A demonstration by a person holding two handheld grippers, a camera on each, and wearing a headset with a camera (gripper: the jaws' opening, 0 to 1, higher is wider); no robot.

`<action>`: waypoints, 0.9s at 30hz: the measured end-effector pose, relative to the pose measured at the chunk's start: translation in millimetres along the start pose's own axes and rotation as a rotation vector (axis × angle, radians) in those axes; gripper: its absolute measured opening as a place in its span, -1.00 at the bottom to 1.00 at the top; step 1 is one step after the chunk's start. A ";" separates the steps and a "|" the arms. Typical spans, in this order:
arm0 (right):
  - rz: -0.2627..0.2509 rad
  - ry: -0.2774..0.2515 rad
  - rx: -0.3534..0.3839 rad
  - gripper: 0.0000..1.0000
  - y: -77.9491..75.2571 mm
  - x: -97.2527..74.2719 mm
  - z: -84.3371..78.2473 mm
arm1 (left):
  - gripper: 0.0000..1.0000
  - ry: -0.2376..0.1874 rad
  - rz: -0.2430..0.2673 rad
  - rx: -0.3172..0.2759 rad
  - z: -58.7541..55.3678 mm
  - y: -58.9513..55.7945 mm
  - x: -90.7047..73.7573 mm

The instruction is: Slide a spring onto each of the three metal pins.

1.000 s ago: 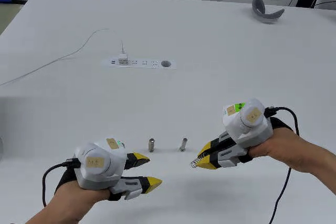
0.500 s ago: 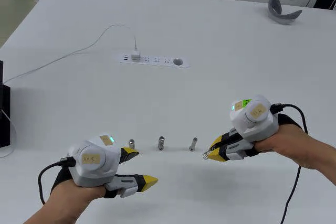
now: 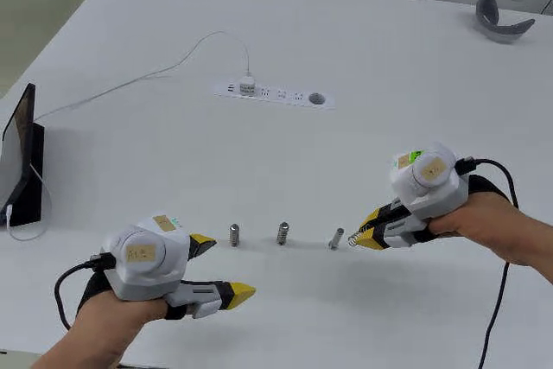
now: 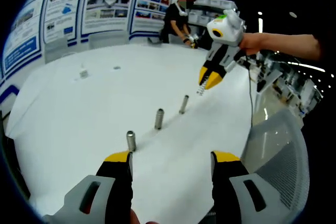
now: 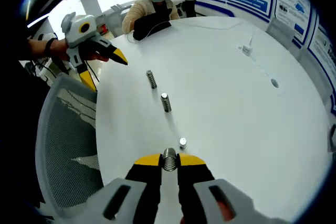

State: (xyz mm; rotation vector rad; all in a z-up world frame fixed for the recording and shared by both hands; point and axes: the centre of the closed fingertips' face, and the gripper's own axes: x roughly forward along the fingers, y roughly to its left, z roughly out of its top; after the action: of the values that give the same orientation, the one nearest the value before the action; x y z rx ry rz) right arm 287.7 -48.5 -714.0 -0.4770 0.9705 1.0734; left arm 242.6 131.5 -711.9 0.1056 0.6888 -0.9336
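We are pinching one coiled steel spring (image 5: 169, 157) in the right gripper (image 3: 366, 237) beside three stubby metal pins (image 3: 282, 232); the left gripper (image 4: 170, 157) is gaping, released.

Delta: right gripper (image 3: 363, 238), jaws pinched on the small coiled metal spring (image 3: 352, 240), moved up and in. The spring's free end was below and right of the rightmost short metal pin (image 3: 336, 238); now level with it, just beside. Also left gripper (image 3: 231, 265) backed off leftward, so the leftmost short metal pin (image 3: 234, 234), hidden behind it a second ago, is uncovered.
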 end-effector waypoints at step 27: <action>0.013 0.056 -0.057 -0.75 -16.2 24.1 7.9 | 0.32 -0.011 0.058 -0.054 -7.1 16.3 -15.8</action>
State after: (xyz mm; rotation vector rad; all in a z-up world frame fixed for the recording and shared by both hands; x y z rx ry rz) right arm 308.9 -37.2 -732.1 -0.5499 0.9954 1.1070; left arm 245.3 155.1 -711.5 0.0721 0.6965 -0.8594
